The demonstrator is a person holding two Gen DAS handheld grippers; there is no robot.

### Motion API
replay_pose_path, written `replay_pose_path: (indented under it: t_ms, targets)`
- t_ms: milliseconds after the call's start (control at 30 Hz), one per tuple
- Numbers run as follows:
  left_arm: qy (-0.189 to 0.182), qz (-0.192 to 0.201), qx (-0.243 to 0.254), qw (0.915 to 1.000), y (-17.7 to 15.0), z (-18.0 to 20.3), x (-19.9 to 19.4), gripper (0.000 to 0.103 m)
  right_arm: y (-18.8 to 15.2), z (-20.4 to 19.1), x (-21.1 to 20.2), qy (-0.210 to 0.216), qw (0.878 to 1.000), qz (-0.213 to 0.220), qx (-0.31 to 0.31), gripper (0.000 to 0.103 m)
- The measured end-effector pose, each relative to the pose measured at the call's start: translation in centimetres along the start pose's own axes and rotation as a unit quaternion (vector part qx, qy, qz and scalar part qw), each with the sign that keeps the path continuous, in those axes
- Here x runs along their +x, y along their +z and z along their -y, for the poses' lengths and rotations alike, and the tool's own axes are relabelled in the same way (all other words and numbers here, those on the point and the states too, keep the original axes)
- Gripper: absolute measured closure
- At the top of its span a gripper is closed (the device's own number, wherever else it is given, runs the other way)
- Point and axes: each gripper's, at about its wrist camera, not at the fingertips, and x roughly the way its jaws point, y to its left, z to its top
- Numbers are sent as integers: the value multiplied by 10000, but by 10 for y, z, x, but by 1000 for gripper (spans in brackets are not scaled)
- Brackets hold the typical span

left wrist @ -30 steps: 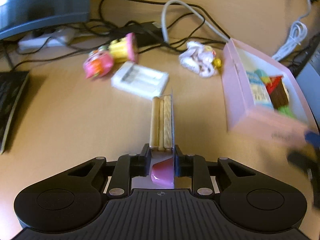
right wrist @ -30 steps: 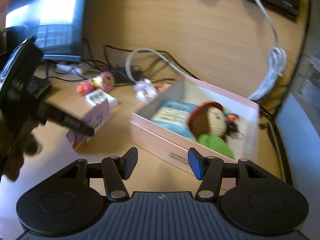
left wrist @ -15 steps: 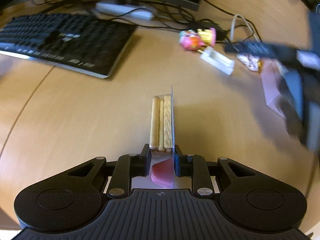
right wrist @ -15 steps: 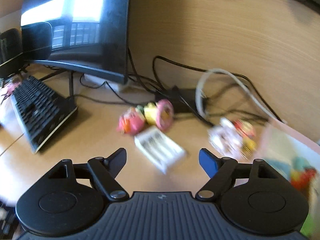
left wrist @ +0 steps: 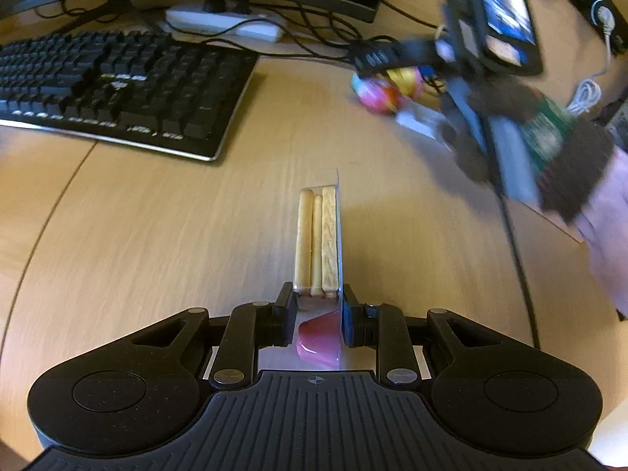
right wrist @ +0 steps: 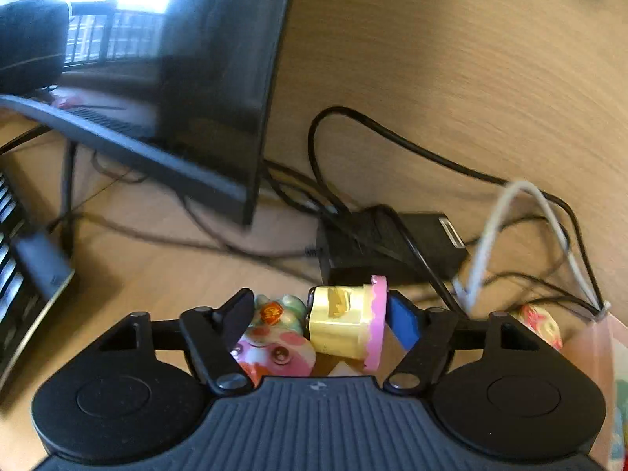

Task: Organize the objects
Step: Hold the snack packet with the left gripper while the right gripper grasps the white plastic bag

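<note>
My left gripper (left wrist: 317, 306) is shut on a clear snack pack (left wrist: 318, 235) of biscuit sticks with a pink dip cup, held above the wooden desk (left wrist: 157, 235). My right gripper (right wrist: 320, 318) is open, its fingers on either side of a pink and yellow toy (right wrist: 314, 329) that lies on the desk. In the left wrist view the right gripper (left wrist: 400, 59) is blurred at the upper right, over the same toy (left wrist: 384, 92). A corner of the pink box (right wrist: 604, 357) shows at the right edge.
A black keyboard (left wrist: 110, 86) lies at the left, under a monitor (right wrist: 176, 78). A white power strip (left wrist: 223, 23), a black adapter (right wrist: 388, 243) and tangled cables (right wrist: 510, 216) lie at the back. A white flat pack (left wrist: 420, 121) and a crumpled wrapper (right wrist: 537, 324) lie beside the toy.
My right gripper has moved from the pink box leftward and down onto the pink and yellow toy. My left gripper has swung left, away from the box, still holding the snack pack.
</note>
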Motion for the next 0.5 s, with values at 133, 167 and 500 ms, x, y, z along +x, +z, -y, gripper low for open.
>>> replay_pose_path:
  t_ms: [133,167,500]
  targets:
    - [-290,-12,24,9996,7,3,9,77,-30,25,-45,469,9983,-167,-295,29]
    - [-350,-12,30,9994,9,4,11,77,-33,36,-59,537,9982,-151,-206,22]
    - [-700,3,151,9974,15,13,23,77,7,125,-32,-834,9914,-635,787,44]
